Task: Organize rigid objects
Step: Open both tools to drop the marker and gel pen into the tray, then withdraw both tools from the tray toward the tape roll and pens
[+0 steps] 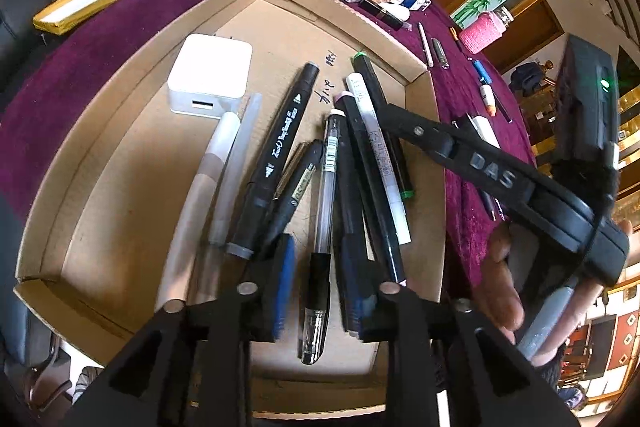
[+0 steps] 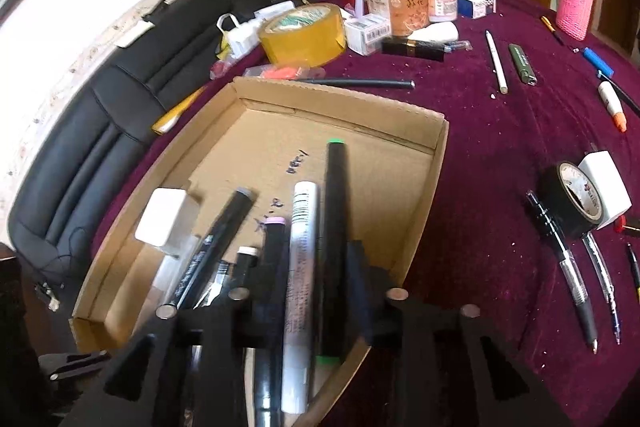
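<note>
A shallow cardboard tray (image 1: pixel 434 147) (image 2: pixel 424 211) holds several pens and markers lying side by side, plus a white charger (image 1: pixel 210 75) (image 2: pixel 162 221). My left gripper (image 1: pixel 319 245) hangs low over the tray's near end. Its blue pads (image 1: pixel 285 279) stand on either side of a clear gel pen (image 1: pixel 326 187) with a black cap, and a gap shows on the left side. My right gripper (image 2: pixel 314 255) straddles a silver-white marker (image 2: pixel 301 247) and a black marker with green ends (image 2: pixel 335 227); both lie flat in the tray. In the left wrist view, one of the right gripper's fingers (image 1: pixel 404 125) reaches over those markers.
The tray sits on a purple cloth (image 2: pixel 500 147). Loose pens (image 2: pixel 568 267), black tape (image 2: pixel 572 199) and a white box (image 2: pixel 608 183) lie right of it. A yellow tape roll (image 2: pixel 302 35), jars and boxes crowd the far edge. A black seat (image 2: pixel 100 115) stands at the left.
</note>
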### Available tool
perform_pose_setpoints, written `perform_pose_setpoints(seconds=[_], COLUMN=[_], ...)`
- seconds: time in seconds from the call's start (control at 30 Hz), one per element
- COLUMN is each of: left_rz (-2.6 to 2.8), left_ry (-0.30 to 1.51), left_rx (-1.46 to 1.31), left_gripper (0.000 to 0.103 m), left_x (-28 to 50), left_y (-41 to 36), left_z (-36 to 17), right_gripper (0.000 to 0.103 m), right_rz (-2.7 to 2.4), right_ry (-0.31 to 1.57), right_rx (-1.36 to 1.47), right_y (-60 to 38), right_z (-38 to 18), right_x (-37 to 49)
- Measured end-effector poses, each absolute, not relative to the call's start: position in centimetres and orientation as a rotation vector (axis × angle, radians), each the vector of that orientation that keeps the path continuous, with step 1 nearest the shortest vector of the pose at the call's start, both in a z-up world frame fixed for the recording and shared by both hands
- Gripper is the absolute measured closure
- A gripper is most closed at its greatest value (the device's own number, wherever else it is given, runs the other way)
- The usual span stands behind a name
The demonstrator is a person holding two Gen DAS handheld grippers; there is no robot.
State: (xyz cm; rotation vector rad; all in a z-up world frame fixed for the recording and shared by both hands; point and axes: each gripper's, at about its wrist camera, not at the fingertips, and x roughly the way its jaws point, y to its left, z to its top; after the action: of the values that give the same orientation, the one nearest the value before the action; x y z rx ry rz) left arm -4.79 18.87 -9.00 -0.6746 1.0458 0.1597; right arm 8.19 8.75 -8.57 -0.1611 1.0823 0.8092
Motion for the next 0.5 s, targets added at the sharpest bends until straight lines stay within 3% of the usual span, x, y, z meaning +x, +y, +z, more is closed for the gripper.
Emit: perform_pose_setpoints(seconds=[0.13,0.3,0.5], left_rz=[0.167,0.190,0.184], left_ry=[1.045,1.016,0.971], left_rx=[-0.670,-0.616,-0.553], left_gripper=[0.076,0.061,0.051], left_x=[-4.9,-5.5,-5.0], left_y=[18.6,17.1,13.8], left_z=[-8.7,-7.3,-4.9], right_gripper=[0.067,0.065,0.063], right_rz=[0.833,0.928,1.040], right_ry=[1.055,1.032,1.039], right_rx=[-0.130,-0.041,0.052], right_y=[7.4,4.0,-1.4], right_z=[-7.5,-6.1,-5.6], right_x=[7.4,5.8,4.3])
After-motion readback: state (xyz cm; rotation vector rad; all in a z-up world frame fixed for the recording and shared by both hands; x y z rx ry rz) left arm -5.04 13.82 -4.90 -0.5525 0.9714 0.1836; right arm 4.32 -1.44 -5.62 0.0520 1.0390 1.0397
